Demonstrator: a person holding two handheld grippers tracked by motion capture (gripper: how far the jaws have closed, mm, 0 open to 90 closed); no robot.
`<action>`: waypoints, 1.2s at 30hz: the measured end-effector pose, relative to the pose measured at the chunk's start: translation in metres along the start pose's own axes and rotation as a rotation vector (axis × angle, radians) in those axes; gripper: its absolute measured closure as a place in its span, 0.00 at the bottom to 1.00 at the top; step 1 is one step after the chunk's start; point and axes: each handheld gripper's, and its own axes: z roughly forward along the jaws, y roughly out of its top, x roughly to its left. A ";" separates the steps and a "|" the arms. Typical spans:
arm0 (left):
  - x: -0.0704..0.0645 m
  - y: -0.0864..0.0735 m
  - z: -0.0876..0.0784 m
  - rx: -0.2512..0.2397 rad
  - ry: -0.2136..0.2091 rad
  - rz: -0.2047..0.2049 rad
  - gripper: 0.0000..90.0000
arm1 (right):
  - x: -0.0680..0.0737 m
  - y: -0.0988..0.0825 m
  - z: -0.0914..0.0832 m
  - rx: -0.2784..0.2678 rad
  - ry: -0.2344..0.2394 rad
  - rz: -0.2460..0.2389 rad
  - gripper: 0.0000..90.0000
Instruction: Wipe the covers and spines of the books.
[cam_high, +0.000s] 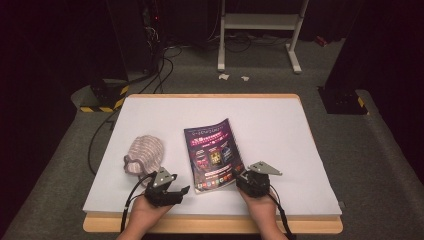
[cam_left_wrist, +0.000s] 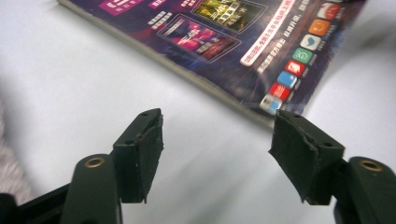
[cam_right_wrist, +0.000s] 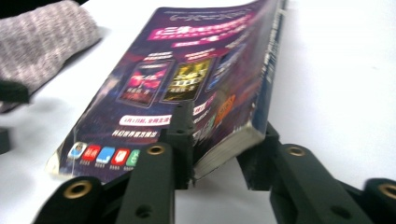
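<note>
1. The right tongs (cam_right_wrist: 219, 154) are clamped on the near right corner of the magazine (cam_high: 214, 152), one jaw on the cover, one under it.
2. From that grip its long axis runs away across the tabletop (cam_high: 280, 135).
3. The left tongs (cam_left_wrist: 217, 149) stand apart and empty, the magazine's near left corner just ahead of them.
</note>
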 end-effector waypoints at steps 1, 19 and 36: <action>0.000 -0.001 -0.001 0.000 -0.004 0.002 0.40 | -0.004 0.001 0.000 -0.002 0.001 0.010 0.81; 0.000 -0.005 0.006 -0.024 -0.003 0.034 0.43 | -0.015 0.013 -0.020 -0.130 -0.013 -0.013 0.94; -0.003 -0.007 0.000 -0.066 -0.001 0.018 0.42 | -0.009 0.040 -0.034 -0.194 -0.021 -0.090 0.94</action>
